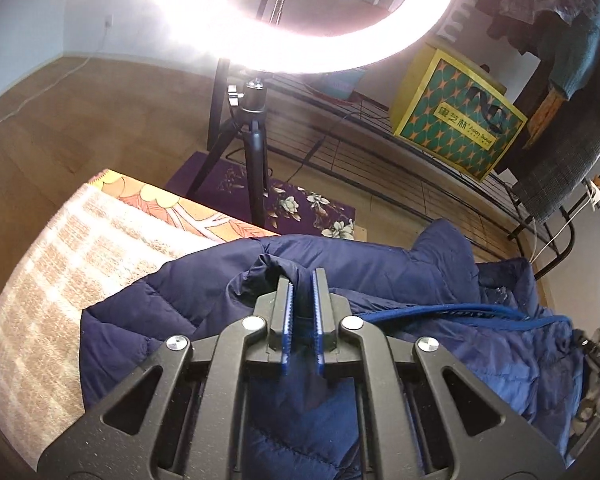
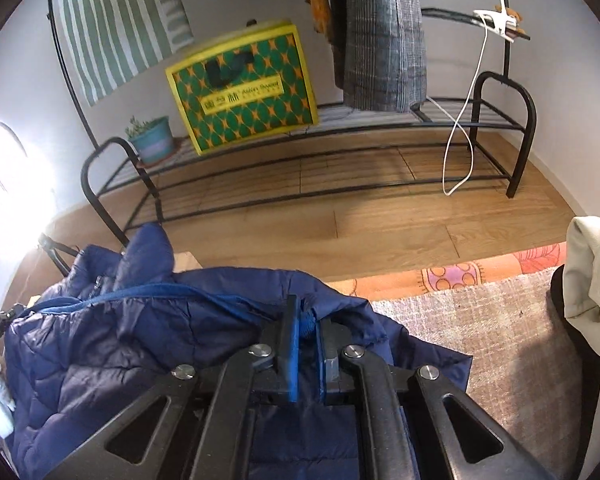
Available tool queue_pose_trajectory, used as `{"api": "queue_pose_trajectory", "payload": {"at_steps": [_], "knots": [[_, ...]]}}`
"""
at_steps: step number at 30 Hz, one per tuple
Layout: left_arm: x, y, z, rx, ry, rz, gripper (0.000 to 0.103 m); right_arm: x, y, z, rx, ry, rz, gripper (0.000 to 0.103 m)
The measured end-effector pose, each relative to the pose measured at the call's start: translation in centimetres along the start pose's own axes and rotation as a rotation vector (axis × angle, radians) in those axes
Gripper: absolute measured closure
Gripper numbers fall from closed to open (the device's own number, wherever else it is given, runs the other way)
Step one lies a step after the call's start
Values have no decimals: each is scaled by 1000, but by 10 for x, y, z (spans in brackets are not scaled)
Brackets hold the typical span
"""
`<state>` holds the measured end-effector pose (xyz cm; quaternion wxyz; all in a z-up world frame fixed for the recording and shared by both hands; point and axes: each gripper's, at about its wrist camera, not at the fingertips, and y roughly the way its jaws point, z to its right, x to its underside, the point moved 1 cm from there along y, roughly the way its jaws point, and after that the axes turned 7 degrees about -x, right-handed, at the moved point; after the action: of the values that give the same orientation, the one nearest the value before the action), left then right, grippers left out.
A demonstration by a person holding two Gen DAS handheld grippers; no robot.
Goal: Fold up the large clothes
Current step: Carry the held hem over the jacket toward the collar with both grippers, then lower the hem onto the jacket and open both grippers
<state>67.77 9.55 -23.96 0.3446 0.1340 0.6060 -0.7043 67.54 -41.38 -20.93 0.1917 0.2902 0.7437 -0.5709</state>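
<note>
With both the left gripper [image 1: 302, 276] and right gripper [image 2: 306, 316] jaws pinched narrow on folds of the navy jacket [image 1: 420, 280] low in each frame, we risk the slick padded fabric slipping out mid-fold.

The right gripper [image 2: 307, 322] is clamped on a fold of the navy puffer jacket [image 2: 140, 340] at lower centre. A yellow-green patterned box [image 2: 242, 84] sits on the black wire rack [image 2: 300, 160] above.

crumpled navy quilted jacket [image 1: 380, 280] lies on blanket [image 1: 60, 280].
</note>
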Motion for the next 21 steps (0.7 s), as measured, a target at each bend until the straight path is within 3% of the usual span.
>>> {"api": "queue_pose_trajectory", "payload": {"at_steps": [1, 3, 4, 6, 8, 10, 12, 15, 19, 21], "knots": [[-3, -2, -1, 19, -5, -2, 90, -1, -3, 1, 0, 6, 4, 70], [-11, -11, -4, 50, -22, -3, 67, -4, -12, 4, -6, 23, 26, 40], [-15, -18, -6, 58, -23, 12, 61, -5, -21, 6, -15, 34, 49, 36], [-25, -37, -9, 61, -2, 63, 50, -7, -33, 8, -38, 32, 68, 35], [-32, -56, -14, 52, 22, 95, 50, -7, -45, 6, -15, 7, 82, 35], [-29, -75, -19, 94, 49, 113, 50, -4, -61, 0, -42, -38, 104, 39], [-15, -87, -16, 126, 118, 102, 50, 2, -72, -13, -115, -94, 105, 41], [19, -87, 0, 108, 255, 62, 50, 16, -80, -42, -183, -195, 105, 41], [47, -73, 26, 127, 362, 1, 50, 29, -71, -77, -179, -300, 108, 40], [54, -61, 44, 80, 421, 8, 50, 31, -55, -92, -166, -347, 72, 40]]}}
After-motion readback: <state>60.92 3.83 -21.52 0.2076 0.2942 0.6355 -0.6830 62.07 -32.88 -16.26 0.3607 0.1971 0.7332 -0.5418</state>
